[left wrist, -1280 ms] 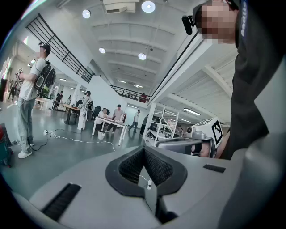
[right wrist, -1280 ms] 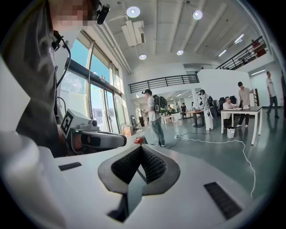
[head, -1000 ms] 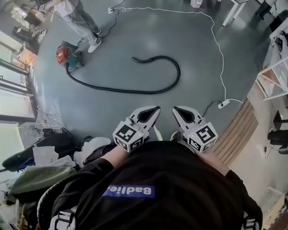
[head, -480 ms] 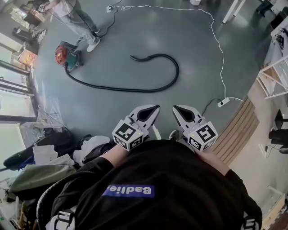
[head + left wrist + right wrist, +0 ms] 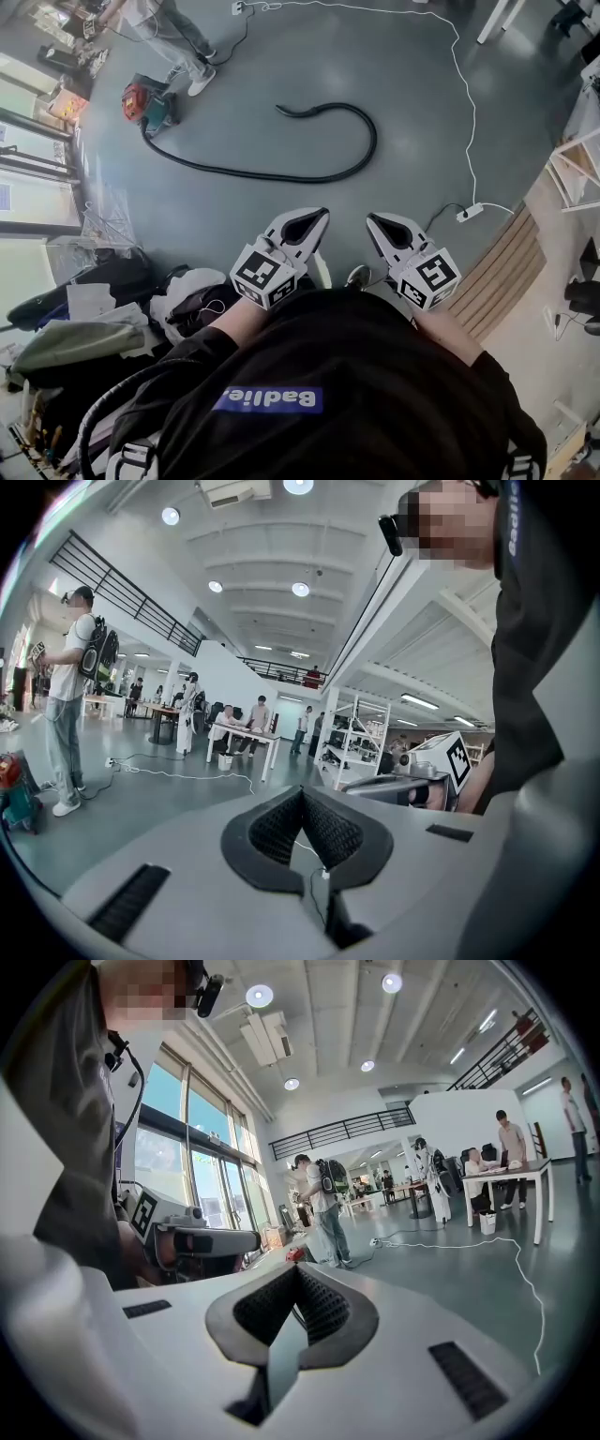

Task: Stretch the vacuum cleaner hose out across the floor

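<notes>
A black vacuum hose [image 5: 281, 172] lies in a long hook-shaped curve on the grey floor in the head view. It runs from the red and teal vacuum cleaner [image 5: 147, 101] at far left round to its free end [image 5: 286, 111]. My left gripper [image 5: 319, 214] and right gripper [image 5: 372, 220] are held side by side near my chest, well short of the hose. Both are shut with nothing between the jaws, as the left gripper [image 5: 302, 789] and the right gripper [image 5: 298, 1269] show in their own views.
A person [image 5: 173, 28] stands by the vacuum cleaner. A white cable [image 5: 461, 94] runs across the floor to a power strip [image 5: 471, 213]. Bags and clothes [image 5: 103, 319] lie piled at my left. A wooden ramp [image 5: 502, 277] and a white shelf frame [image 5: 577, 164] stand at right.
The head view has shifted slightly, so the hose and vacuum cleaner sit a little higher in frame. Both grippers stay shut, side by side near my chest.
</notes>
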A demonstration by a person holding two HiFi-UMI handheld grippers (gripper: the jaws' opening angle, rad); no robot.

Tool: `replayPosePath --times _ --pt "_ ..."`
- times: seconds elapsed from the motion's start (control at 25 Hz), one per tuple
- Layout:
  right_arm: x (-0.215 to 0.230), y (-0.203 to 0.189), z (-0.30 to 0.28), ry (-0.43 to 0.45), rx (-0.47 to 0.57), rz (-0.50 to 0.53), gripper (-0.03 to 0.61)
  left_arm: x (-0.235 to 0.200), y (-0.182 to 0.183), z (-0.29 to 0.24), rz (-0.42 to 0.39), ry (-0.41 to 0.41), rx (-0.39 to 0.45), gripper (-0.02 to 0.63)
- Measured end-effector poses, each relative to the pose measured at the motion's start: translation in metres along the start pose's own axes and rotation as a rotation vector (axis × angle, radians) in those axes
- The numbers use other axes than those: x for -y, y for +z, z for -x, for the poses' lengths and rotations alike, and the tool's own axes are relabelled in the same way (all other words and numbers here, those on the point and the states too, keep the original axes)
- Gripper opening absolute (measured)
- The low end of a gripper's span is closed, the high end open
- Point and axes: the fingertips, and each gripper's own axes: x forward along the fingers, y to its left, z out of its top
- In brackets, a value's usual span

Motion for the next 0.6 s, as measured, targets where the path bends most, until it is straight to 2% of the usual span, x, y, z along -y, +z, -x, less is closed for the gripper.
replayPosePath --times 0.28,0.6 --pt "0.02 -0.005 -0.014 0.01 -0.025 -0.008 -0.006 -0.016 -0.003 -0.004 -0.024 0.024 -0.011 0.006" --pt "0.031 0.008 -0.082 -0.014 -0.08 0.02 -0.006 -0.1 0.002 -0.017 0.026 -0.003 -0.002 0.006"
